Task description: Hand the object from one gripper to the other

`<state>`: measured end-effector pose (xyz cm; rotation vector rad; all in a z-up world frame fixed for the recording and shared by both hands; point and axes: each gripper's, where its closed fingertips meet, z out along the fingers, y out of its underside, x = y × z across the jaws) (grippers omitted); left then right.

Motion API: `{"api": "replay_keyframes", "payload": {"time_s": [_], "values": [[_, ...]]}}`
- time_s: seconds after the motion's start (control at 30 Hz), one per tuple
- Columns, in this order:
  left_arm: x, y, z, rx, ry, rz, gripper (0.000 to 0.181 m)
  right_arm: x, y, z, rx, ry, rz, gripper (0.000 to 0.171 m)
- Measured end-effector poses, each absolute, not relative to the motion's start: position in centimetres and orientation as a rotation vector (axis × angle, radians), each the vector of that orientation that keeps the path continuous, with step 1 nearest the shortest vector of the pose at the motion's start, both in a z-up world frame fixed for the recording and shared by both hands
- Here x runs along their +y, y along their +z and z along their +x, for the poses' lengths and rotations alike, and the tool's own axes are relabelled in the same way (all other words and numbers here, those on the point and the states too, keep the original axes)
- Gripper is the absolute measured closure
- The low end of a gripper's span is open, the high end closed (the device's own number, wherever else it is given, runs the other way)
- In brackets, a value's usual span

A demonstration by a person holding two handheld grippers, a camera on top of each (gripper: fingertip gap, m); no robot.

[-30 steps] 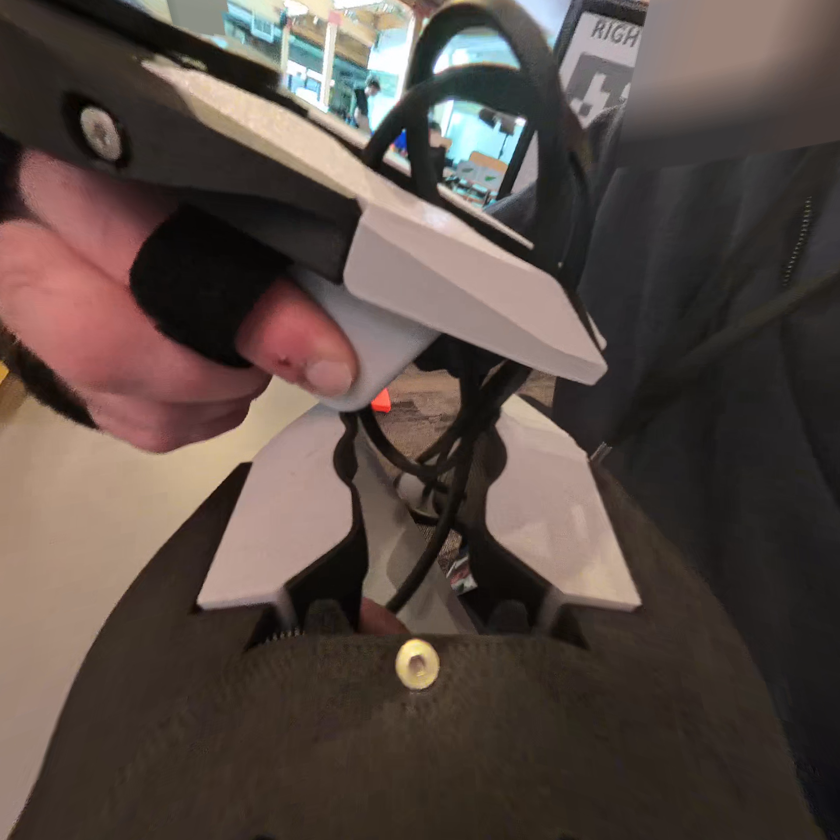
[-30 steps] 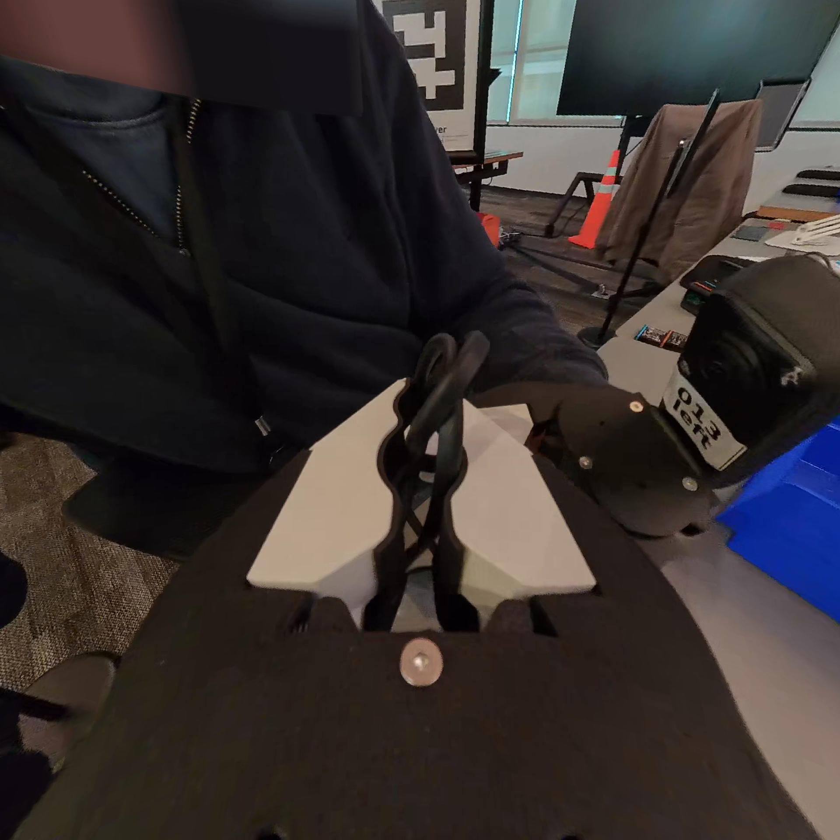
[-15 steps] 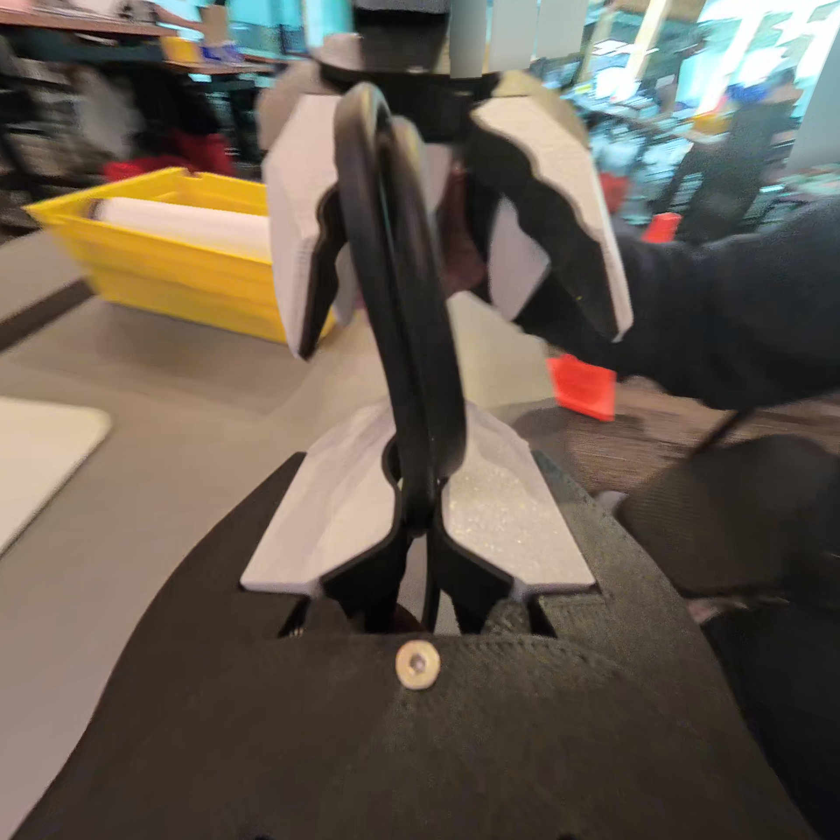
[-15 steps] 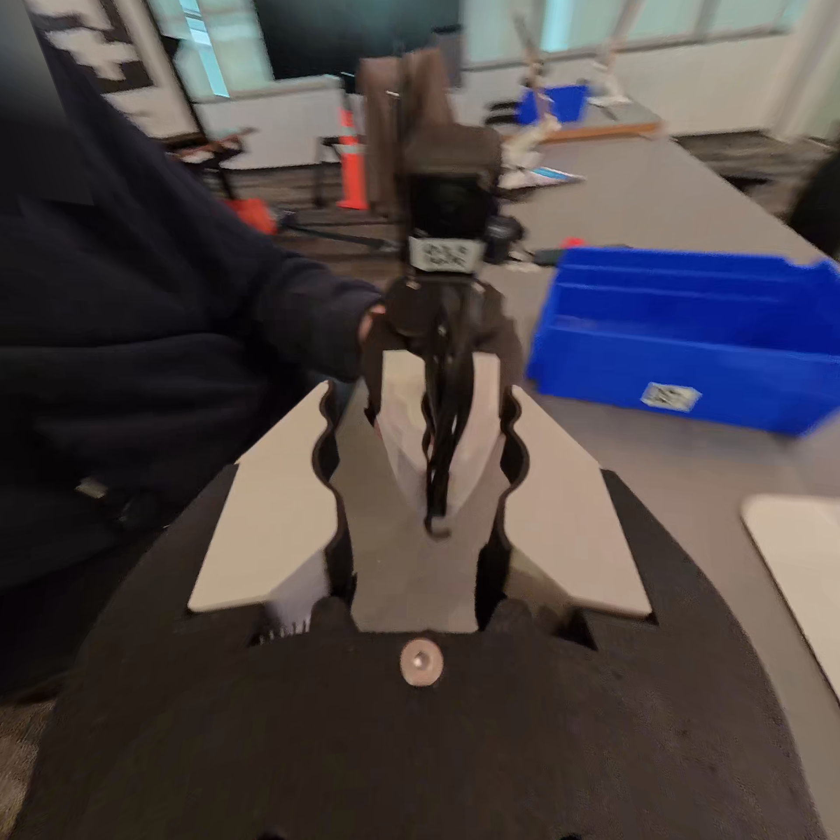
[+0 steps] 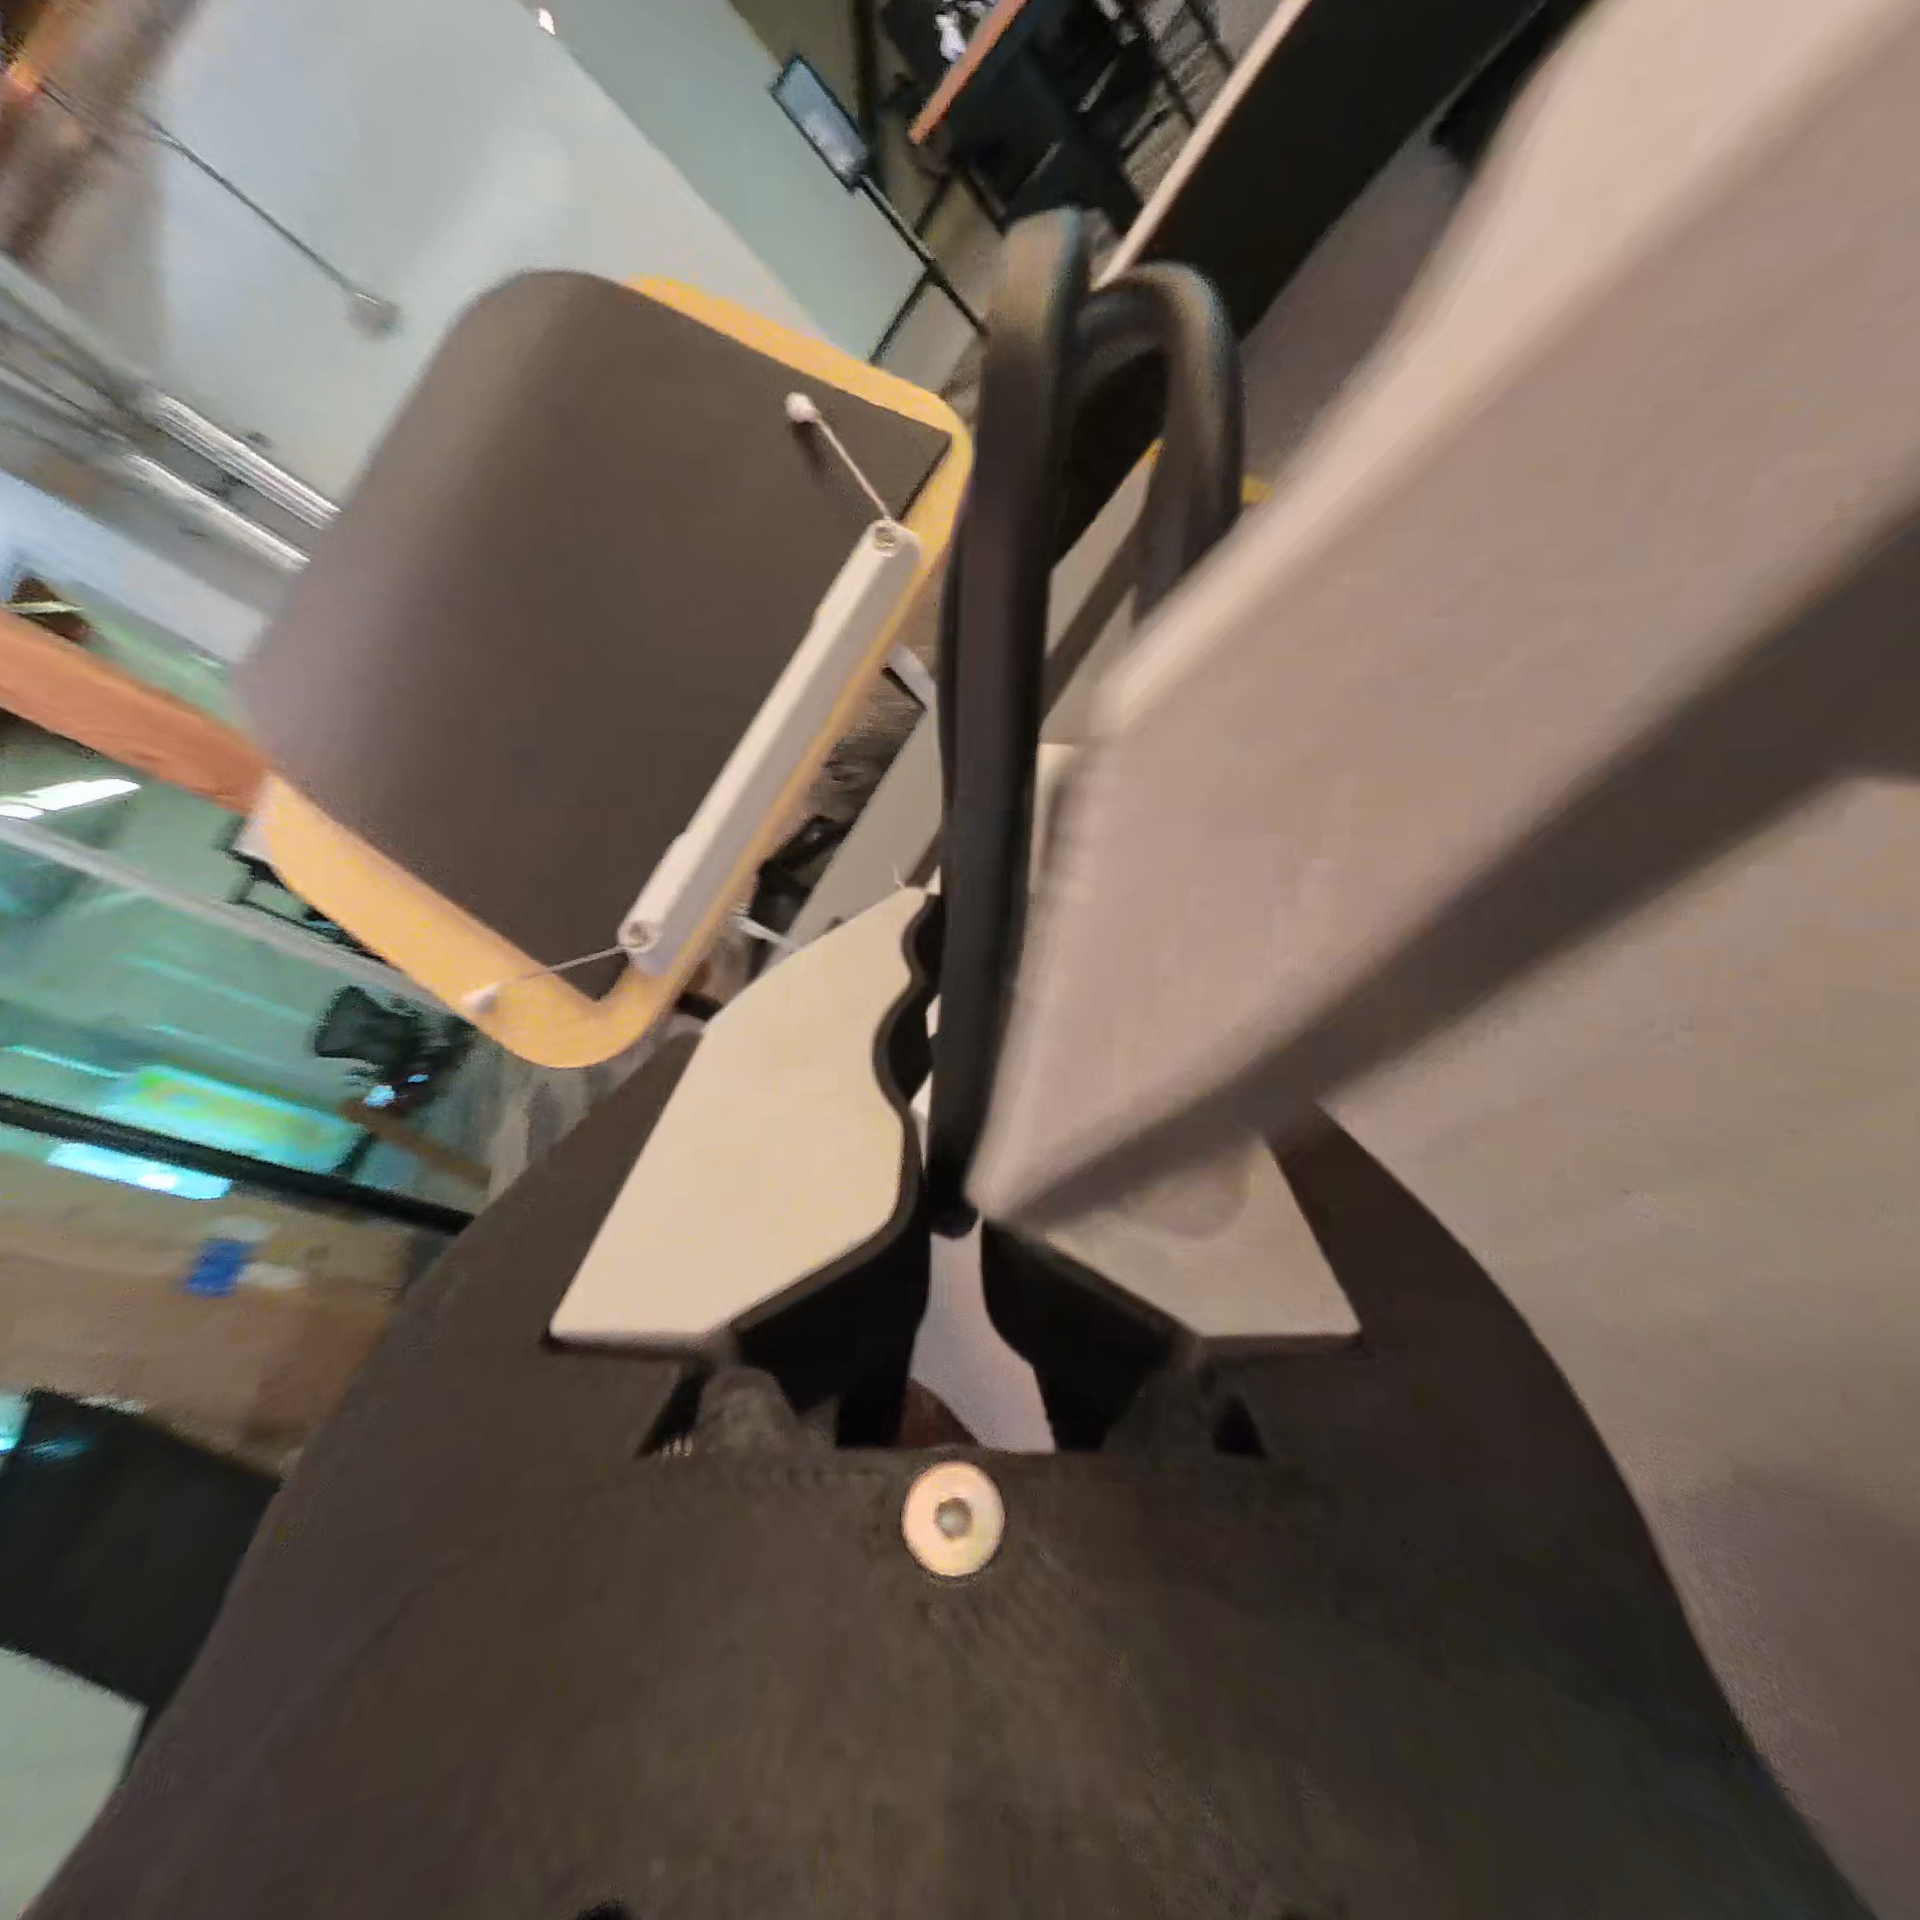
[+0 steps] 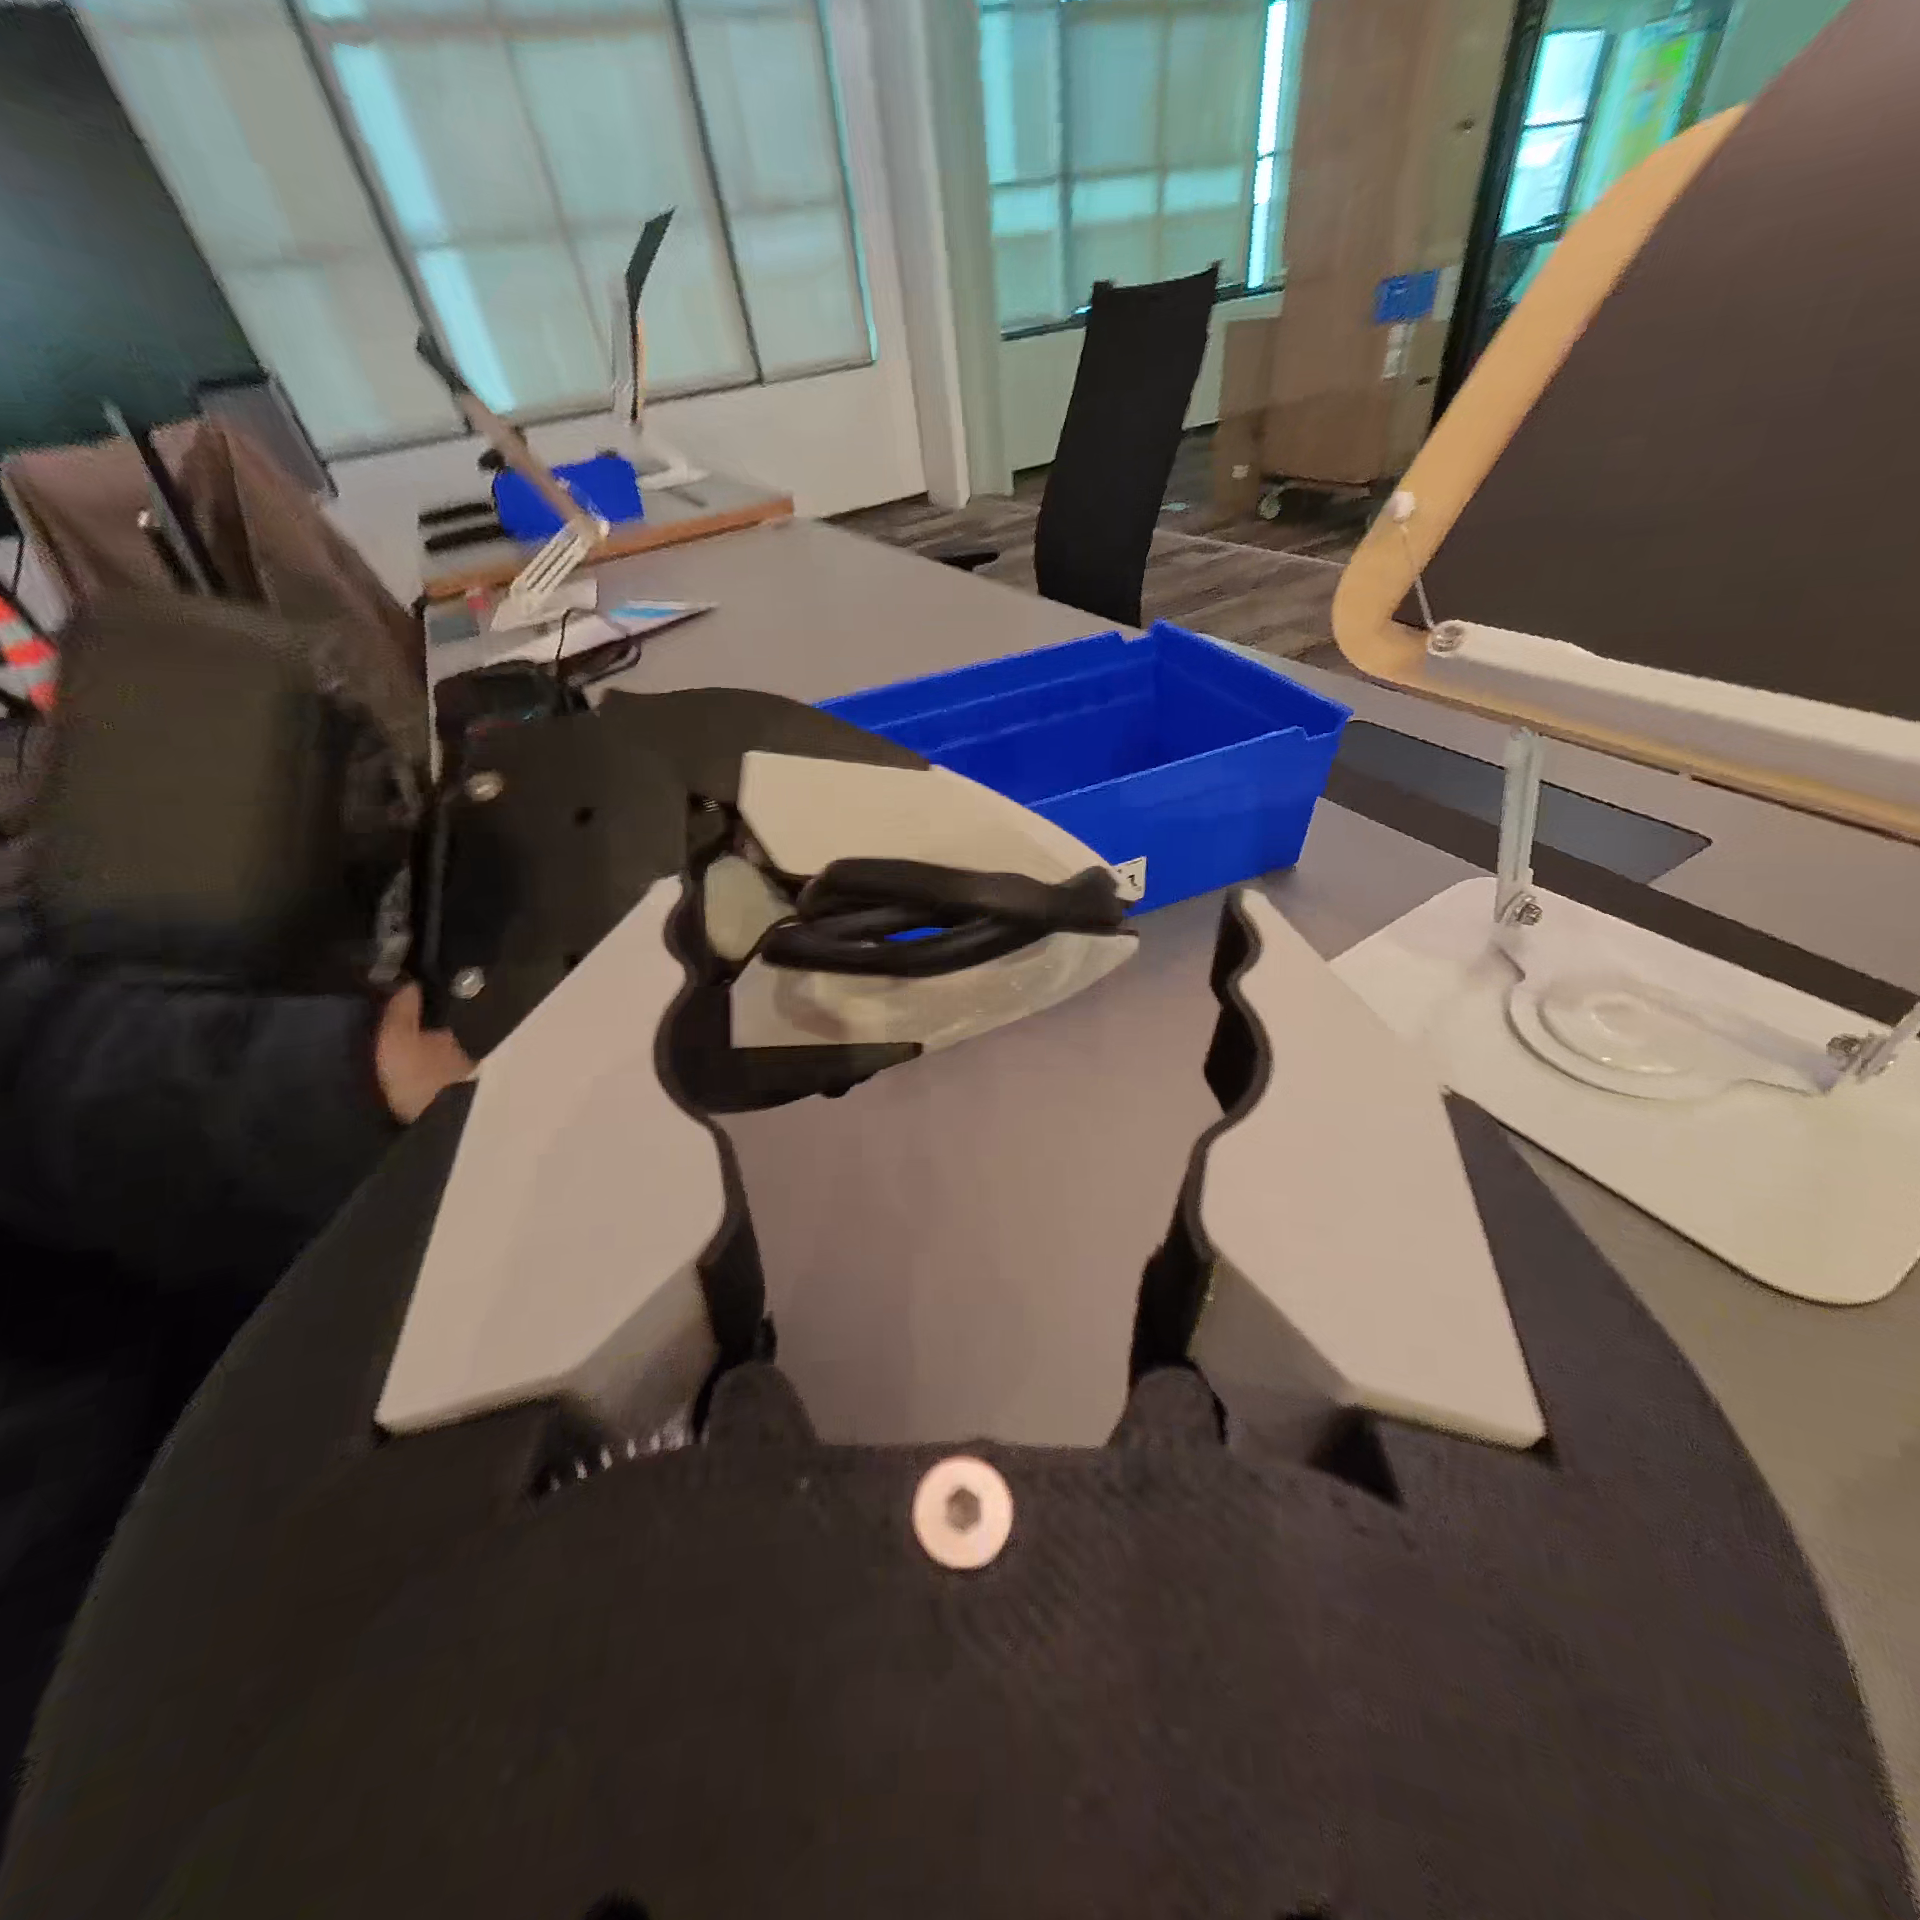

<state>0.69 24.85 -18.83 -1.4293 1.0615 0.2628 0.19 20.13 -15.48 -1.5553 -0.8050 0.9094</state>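
Windows (image 6: 582,208) line the far wall of the office behind our grey counter (image 6: 935,603), with a dark chair (image 6: 1122,436) before them. At the left edge we see a person's dark sleeve (image 6: 156,1091) and the left tool (image 6: 1081,894), lying sideways, its fingers clamped on the black coiled cable (image 6: 914,920). In its own view the left tool (image 5: 951,1039) pinches the cable (image 5: 987,727), whose loop rises between the fingers. Our right tool (image 6: 961,997) has its fingers spread wide, holding nothing, just beside the cable. Behind stands a blue bin (image 6: 1143,748) on the counter. Farther right, a white stand (image 6: 1714,1122) carries a dark, tan-edged panel (image 6: 1714,416), tilted.
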Motion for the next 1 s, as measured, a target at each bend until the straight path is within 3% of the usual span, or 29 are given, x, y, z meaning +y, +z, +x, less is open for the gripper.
{"api": "replay_keyframes", "payload": {"time_s": [0.33,0.4,0.67,0.8,1.0], "values": [[24.3,-18.0,1.2,1.039,0.301,-1.386,0.176,20.3,-15.1,-0.1,-0.778,0.92,-1.426,0.158],[24.1,-18.1,1.5,1.044,0.291,-1.379,0.176,20.6,-15.1,0.2,-0.788,0.896,-1.412,0.166],[23.5,-18.3,2.1,1.091,0.158,-1.397,0.173,20.3,-14.8,0.6,-0.89,0.979,-1.365,0.171],[20.6,-19.3,3.4,1.238,-0.23,-1.475,0.132,19.5,-14.7,1.4,-1.081,0.999,-1.3,0.171],[17.4,-17.8,2.7,1.321,-0.769,-1.514,0.12,15.5,-14.3,1.7,-1.49,1.067,-1.081,0.171]]}}
